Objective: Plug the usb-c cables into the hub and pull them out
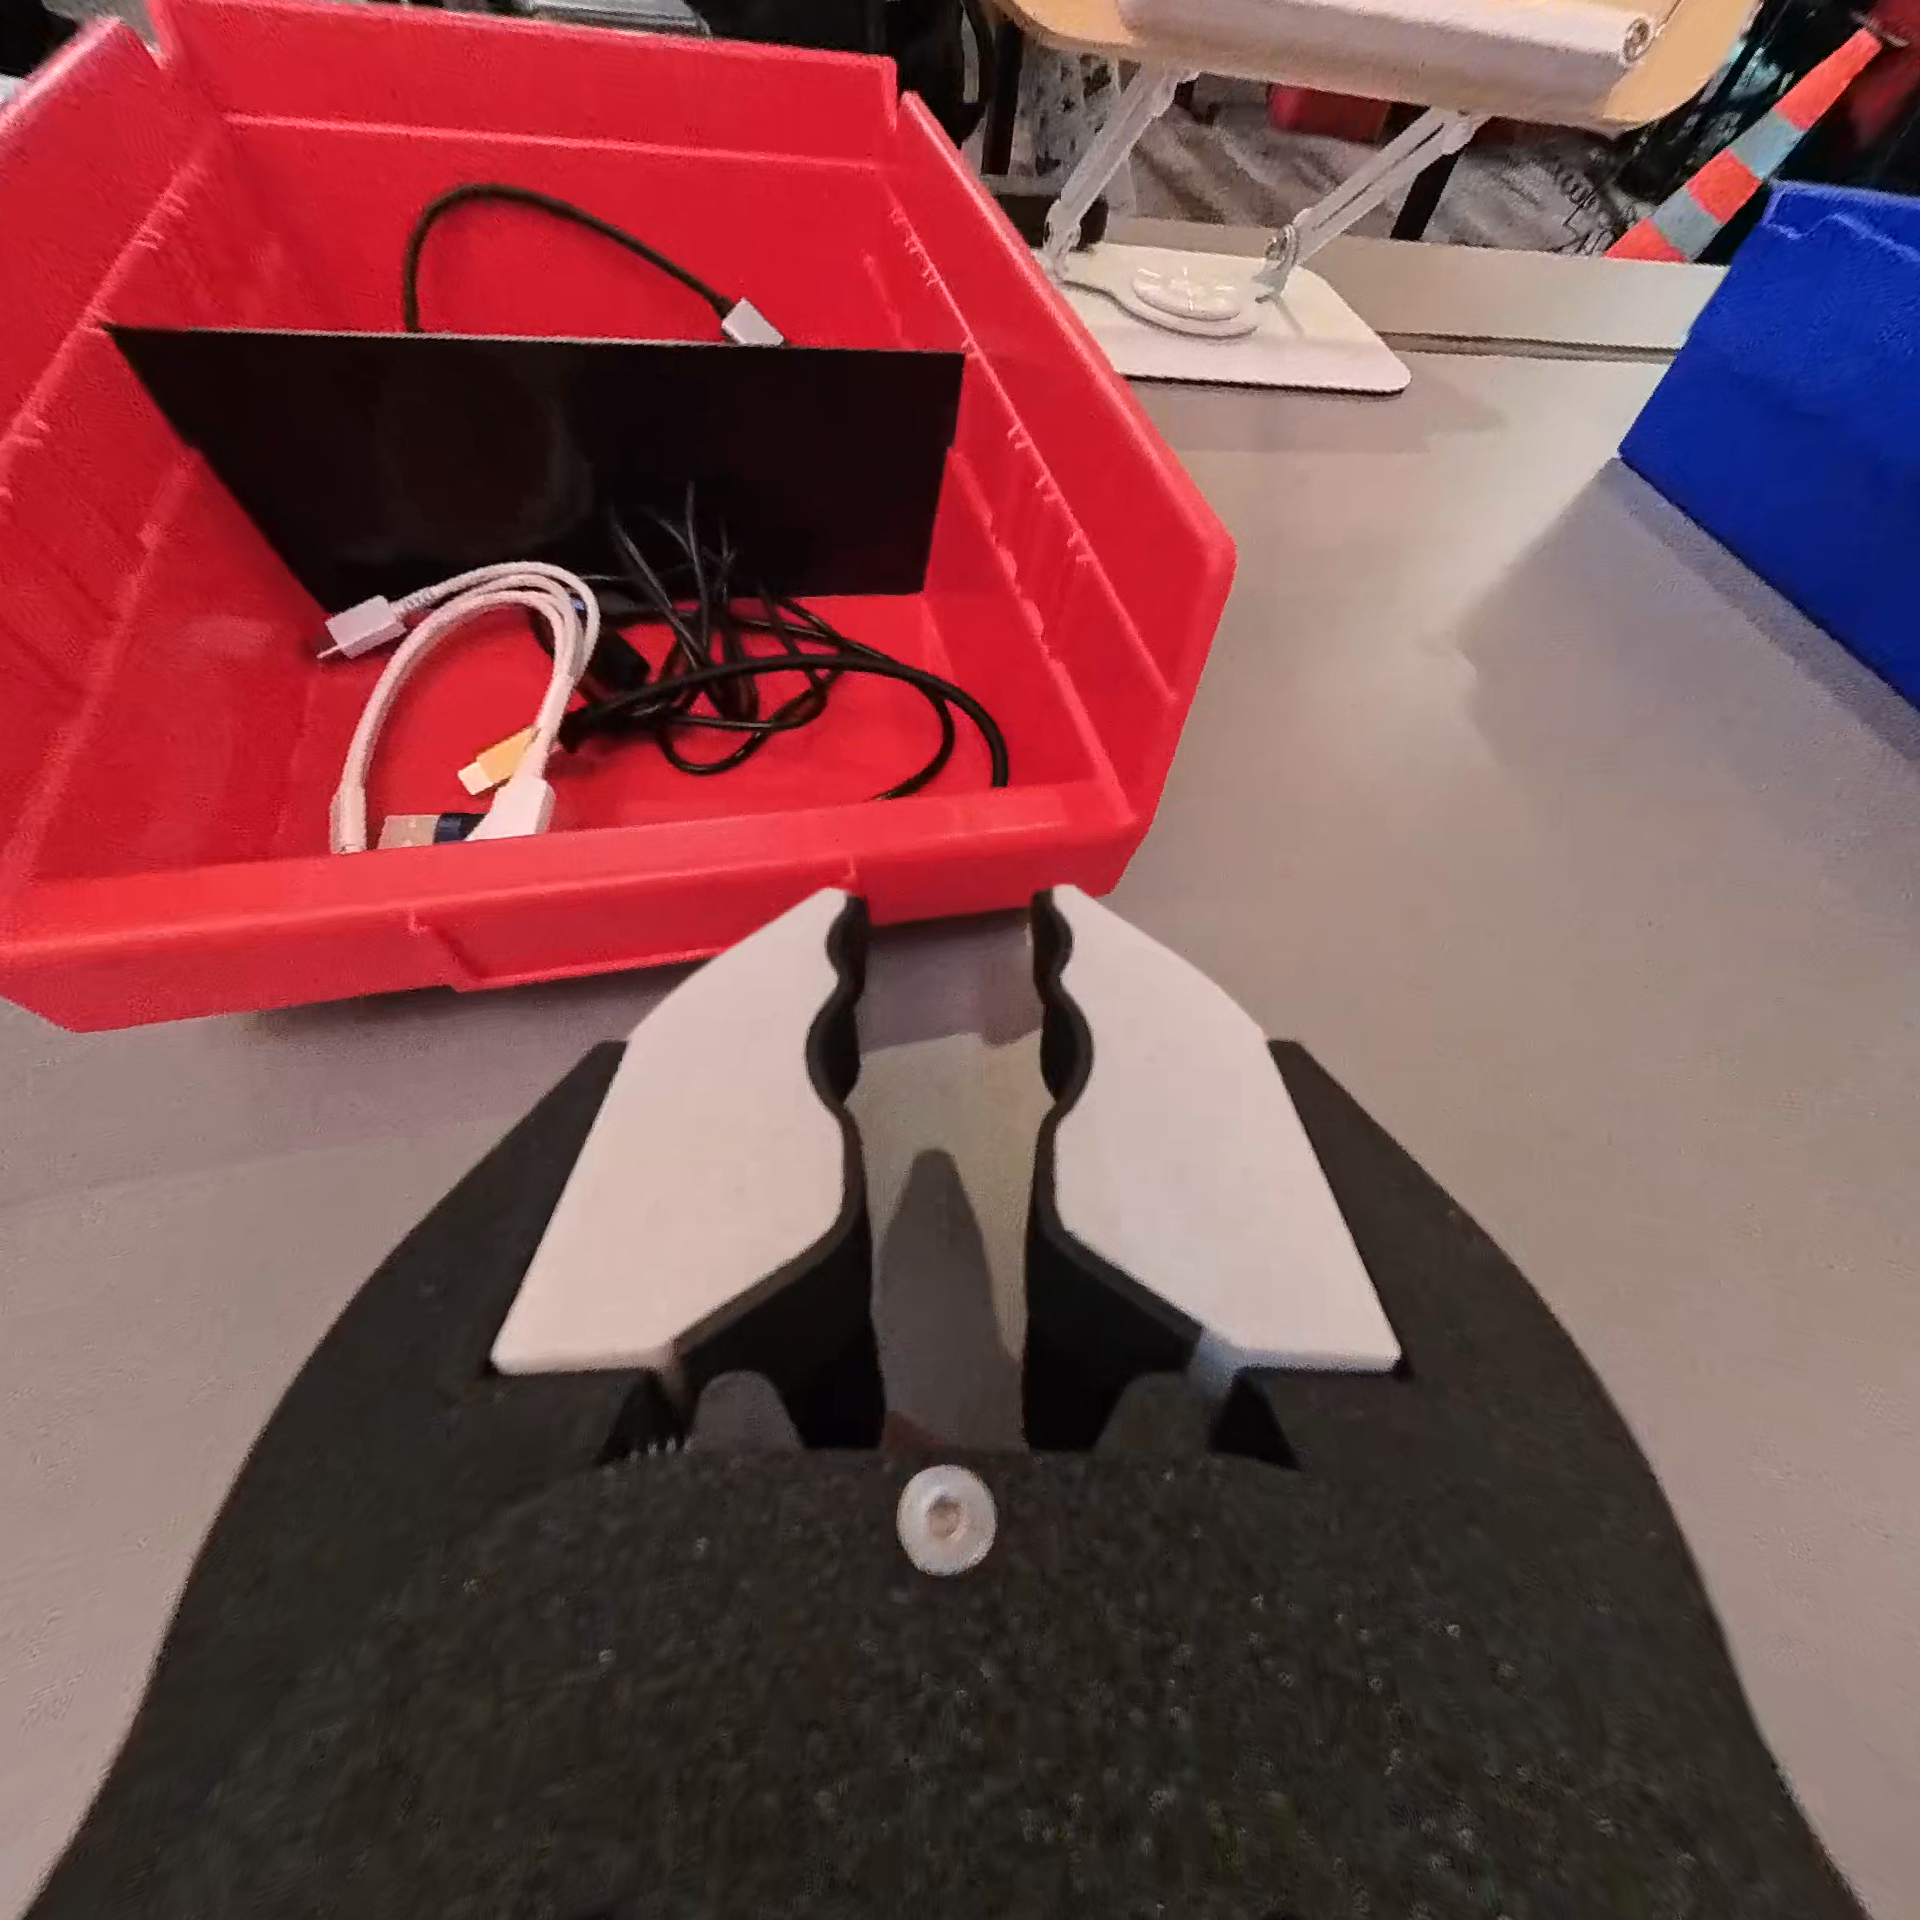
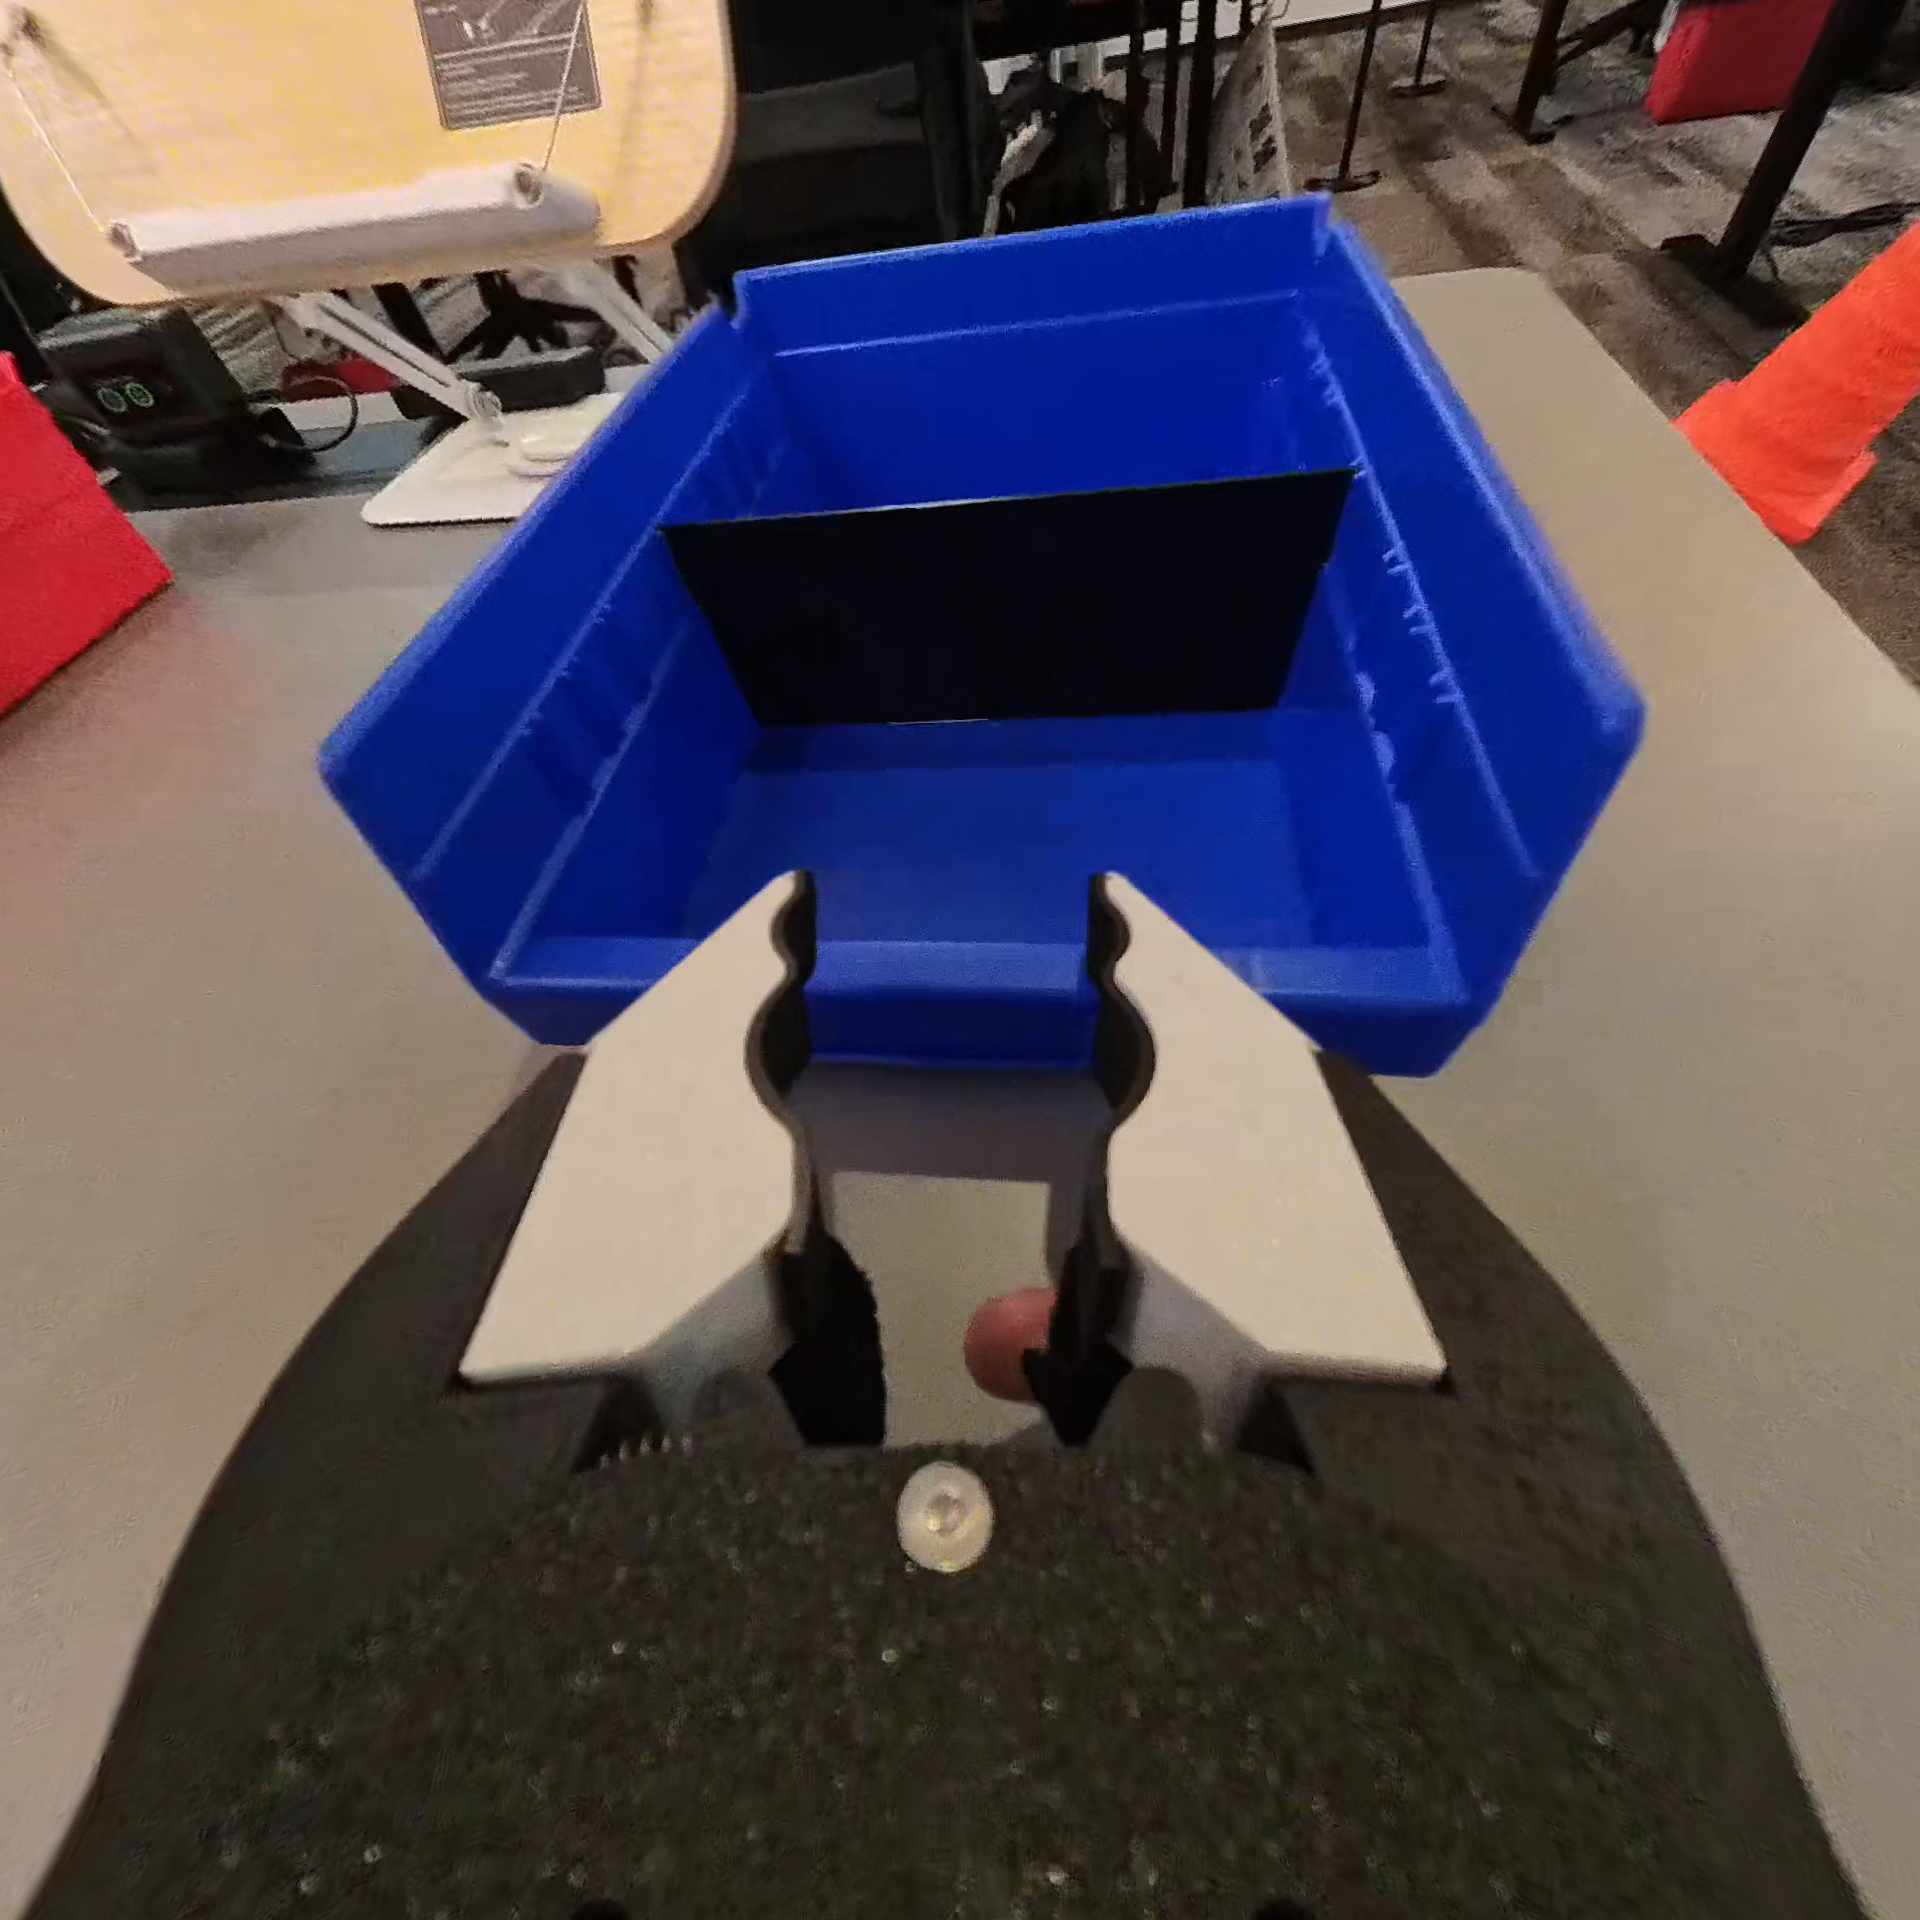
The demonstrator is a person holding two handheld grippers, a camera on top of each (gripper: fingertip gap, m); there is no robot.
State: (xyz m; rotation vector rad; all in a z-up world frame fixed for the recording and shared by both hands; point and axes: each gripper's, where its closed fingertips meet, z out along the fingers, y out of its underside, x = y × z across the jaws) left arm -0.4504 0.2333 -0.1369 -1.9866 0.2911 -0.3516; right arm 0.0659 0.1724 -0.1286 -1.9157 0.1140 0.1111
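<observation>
Red bin with cables: left view only; blue bin bare; left gripper, right gripper agape, holding nothing.

Left gripper level, jaws parted, nothing between them. Right gripper likewise, jaws wider apart, empty; both point forward, low over the surface.

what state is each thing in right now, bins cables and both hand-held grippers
left hand-held gripper: open, holding nothing, short of the red bin
right hand-held gripper: open, holding nothing, at the blue bin's front
red bin: upright, split by a black divider
white cables: loose in the near section
black cables: tangled beside them
far black cable: behind the divider
blue bin: near section bare
</observation>
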